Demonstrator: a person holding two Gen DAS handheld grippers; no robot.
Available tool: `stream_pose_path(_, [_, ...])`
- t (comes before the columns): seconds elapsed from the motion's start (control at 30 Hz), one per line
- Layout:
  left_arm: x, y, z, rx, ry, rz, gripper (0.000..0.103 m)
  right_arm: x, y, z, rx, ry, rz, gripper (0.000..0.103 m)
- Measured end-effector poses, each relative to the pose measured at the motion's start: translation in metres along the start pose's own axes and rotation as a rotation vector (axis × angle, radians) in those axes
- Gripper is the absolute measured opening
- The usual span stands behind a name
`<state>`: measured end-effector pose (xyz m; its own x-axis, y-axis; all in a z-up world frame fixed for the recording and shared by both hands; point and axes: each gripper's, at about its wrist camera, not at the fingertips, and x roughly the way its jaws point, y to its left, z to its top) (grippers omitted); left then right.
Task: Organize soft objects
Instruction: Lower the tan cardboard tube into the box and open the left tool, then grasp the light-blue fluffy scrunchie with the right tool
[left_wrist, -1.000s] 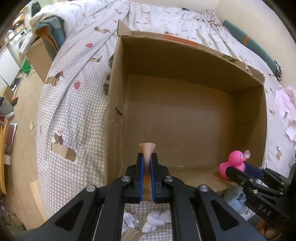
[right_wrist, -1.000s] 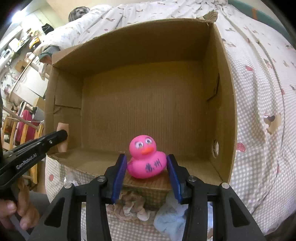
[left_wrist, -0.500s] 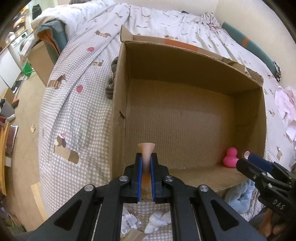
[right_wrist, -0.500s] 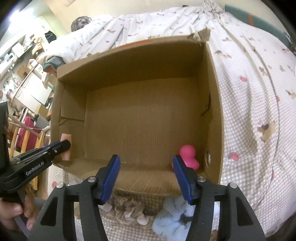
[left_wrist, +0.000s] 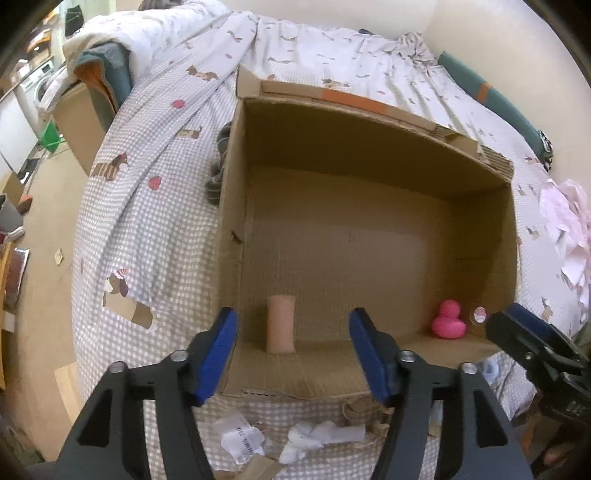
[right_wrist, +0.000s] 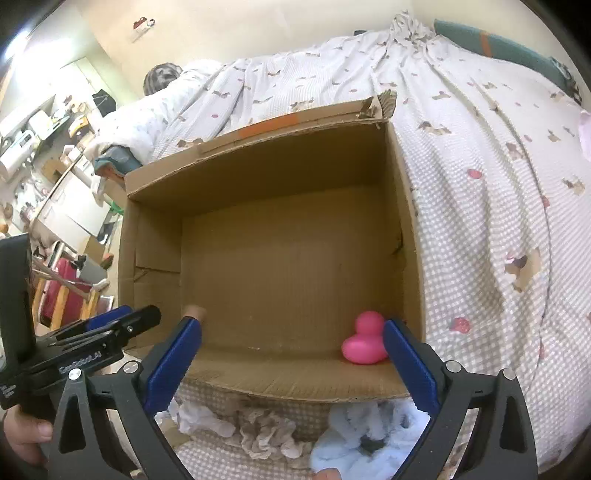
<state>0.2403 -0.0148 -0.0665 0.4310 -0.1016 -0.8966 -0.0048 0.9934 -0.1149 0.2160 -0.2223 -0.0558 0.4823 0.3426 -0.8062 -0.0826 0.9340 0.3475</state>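
1. Left gripper (left_wrist: 293, 338): the jaws are opening. They were clamped on the peach roll (left_wrist: 280, 324) a second ago; the pads now stand clear of it on both sides, so nothing is held. The roll stands upright on the floor of the cardboard box (left_wrist: 236, 206), close to the near wall and towards the near left corner.
2. Right gripper (right_wrist: 291, 354): the jaws are opening and stand wide apart. The pink duck (right_wrist: 364, 345), gripped a second ago on the near edge, now sits on the box floor in the near right corner, facing away. The right-hand pad lies just in front of it in this view; whether they touch cannot be told. The gripper holds nothing.
3. Meaning for the task: both items are released inside the box, so this pair of placements appears complete.
4. Remaining work: soft items lie on the checked bedcover (right_wrist: 480, 221) outside the near wall of the box: a light blue cloth (right_wrist: 365, 435), a beige ruffled cloth (right_wrist: 266, 430) and a white cloth (left_wrist: 317, 437). These are probably the next candidates for collection.
5. Caution: the roll stands on end and may topple if knocked.
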Motion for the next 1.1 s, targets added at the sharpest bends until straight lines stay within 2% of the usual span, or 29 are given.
stream_pose_path(0.13, [-0.005, -0.006, -0.001, 0.032, -0.02, 0.025, 0.064, -0.002, 0.001, 0.0, 0.003, -0.017, 0.003, 0.103])
stream_pose_path(0.27, [-0.015, -0.007, -0.001, 0.045, -0.055, 0.012, 0.064, -0.004, -0.001, 0.0, 0.021, -0.031, 0.016, 0.103])
stream_pose_path(0.37, [-0.023, -0.005, 0.0, 0.041, -0.078, 0.023, 0.064, -0.009, -0.006, 0.0, 0.034, -0.044, 0.021, 0.103])
stream_pose_path(0.47, [-0.027, -0.001, -0.001, 0.024, -0.083, 0.043, 0.064, -0.016, -0.005, -0.003, 0.008, -0.097, 0.011, 0.103])
stream_pose_path(0.63, [-0.038, 0.005, -0.005, 0.015, -0.114, 0.065, 0.064, -0.024, -0.001, -0.007, -0.02, -0.1, 0.004, 0.103])
stream_pose_path(0.7, [-0.041, 0.006, -0.006, 0.022, -0.115, 0.063, 0.069, -0.027, -0.002, -0.009, -0.022, -0.099, -0.013, 0.103])
stream_pose_path(0.77, [-0.046, 0.009, -0.009, 0.014, -0.123, 0.083, 0.081, -0.03, -0.003, -0.01, -0.016, -0.098, -0.022, 0.103])
stream_pose_path(0.9, [-0.052, 0.019, -0.017, -0.021, -0.111, 0.074, 0.085, -0.035, -0.009, -0.014, 0.0, -0.093, -0.036, 0.103])
stream_pose_path(1.0, [-0.056, 0.025, -0.024, -0.037, -0.113, 0.074, 0.096, -0.04, -0.012, -0.019, 0.007, -0.094, -0.046, 0.103])
stream_pose_path(1.1, [-0.066, 0.031, -0.034, -0.057, -0.131, 0.075, 0.102, -0.044, -0.012, -0.024, -0.005, -0.089, -0.052, 0.103])
